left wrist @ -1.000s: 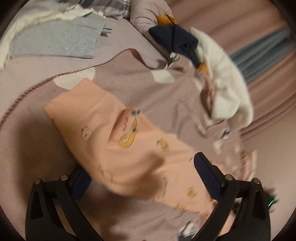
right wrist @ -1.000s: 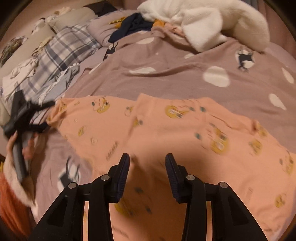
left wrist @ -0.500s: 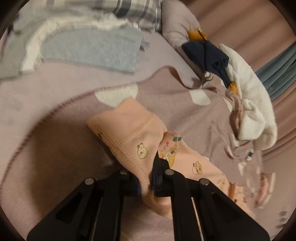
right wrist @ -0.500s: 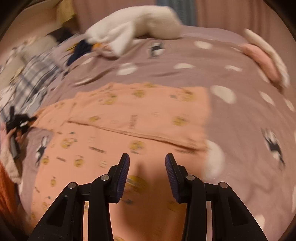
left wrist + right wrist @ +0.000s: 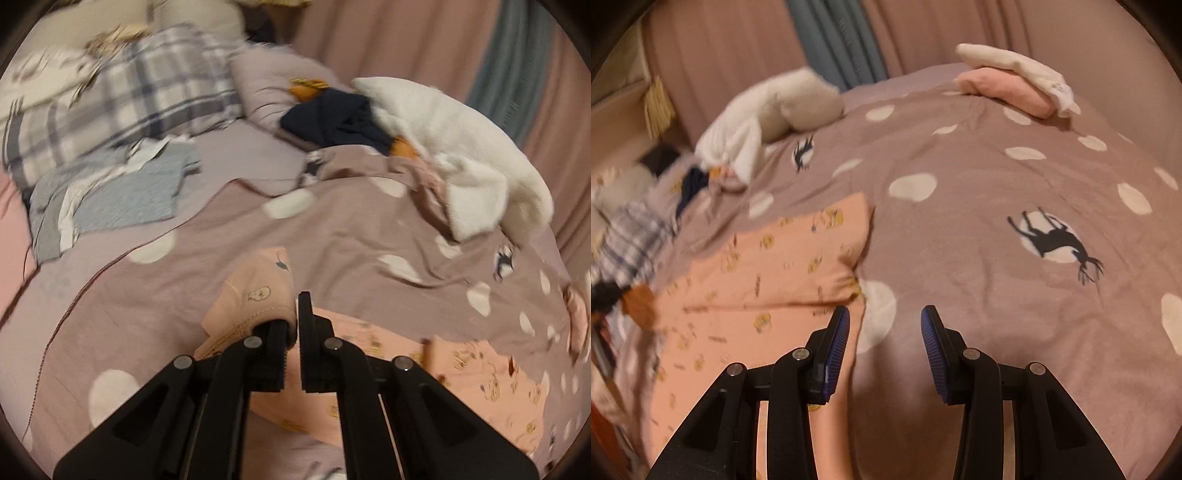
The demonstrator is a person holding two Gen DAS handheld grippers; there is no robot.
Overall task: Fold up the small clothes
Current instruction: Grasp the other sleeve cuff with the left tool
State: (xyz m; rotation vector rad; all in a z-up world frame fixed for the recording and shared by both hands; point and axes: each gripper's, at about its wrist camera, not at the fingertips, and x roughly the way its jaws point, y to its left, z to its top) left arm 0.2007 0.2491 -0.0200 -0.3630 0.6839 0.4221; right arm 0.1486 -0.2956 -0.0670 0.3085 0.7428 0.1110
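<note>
Peach garment pinched at one end on the bed

Peach cloth, a small garment (image 5: 258, 299) printed with little cartoon figures, was seen clamped between the closed jaws of the left gripper (image 5: 291, 314). The stitched hem was bunched up and lifted at the fingertips, while the remainder of the garment was left trailing to the right and near side across the mauve bedspread (image 5: 351, 236).

In the right wrist view, the same garment (image 5: 775, 266) was shown spread flat on the left half of the bedspread (image 5: 979, 206), with one layer folded over another. The right gripper (image 5: 885, 332) was held above the cloth's right edge with its jaws parted and nothing between them; its left finger was placed over the peach fabric, its right finger over bare bedspread.

Farther away in the left view, a folded grey-blue pile (image 5: 122, 195) was laid at the left, a plaid pillow (image 5: 122, 107) behind it, and a navy garment (image 5: 332, 118) beside a white fleece item (image 5: 461, 155). At the far right of the right view, a pink and cream folded stack (image 5: 1015, 85) was set near the bed's edge.
</note>
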